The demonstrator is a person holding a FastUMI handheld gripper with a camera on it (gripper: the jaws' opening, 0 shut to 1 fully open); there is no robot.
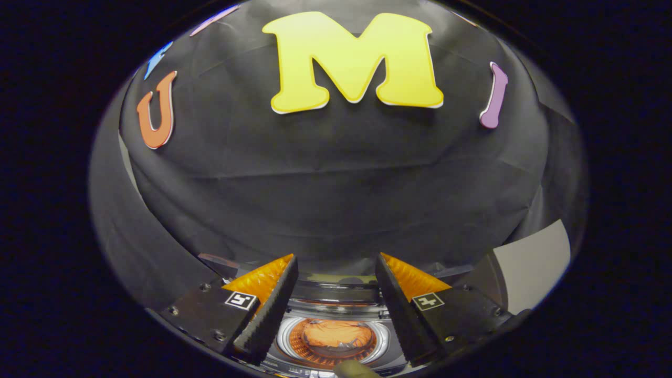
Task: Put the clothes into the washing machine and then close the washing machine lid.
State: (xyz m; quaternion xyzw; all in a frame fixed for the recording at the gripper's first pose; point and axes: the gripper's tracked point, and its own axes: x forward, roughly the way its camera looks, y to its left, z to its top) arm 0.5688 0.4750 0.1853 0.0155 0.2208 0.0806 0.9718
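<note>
Gripper view: the camera looks forward along the two fingers, over the top of a washing machine and onto the black cloth wall of the booth.
Gripper: its two fingers stand wide apart with nothing between them, held above the machine's opening.
Left finger: black ribbed pad on the inner side, orange wedge on the outer side, a small square marker on its black base.
Right finger: same build, mirrored, also with a square marker on its base.
Washing machine: seen from above, below and between the fingers; its rounded top edge runs across the gap just ahead of the fingertips.
Drum opening: a bright metal ring around a round tub, on the near side of the machine, between the two finger pads.
Clothes: an orange-looking bundle lies inside the drum, well below the fingers and touching neither; the tub glows orange, so the true colour of the fabric cannot be told.
Lid: cannot tell where it stands or whether it is up.
Grey object: a blurred rounded tip at the very near edge, below the drum; too unclear to name.
Pale panel: a light grey flat surface far right of the right finger, against the cloth.
</note>
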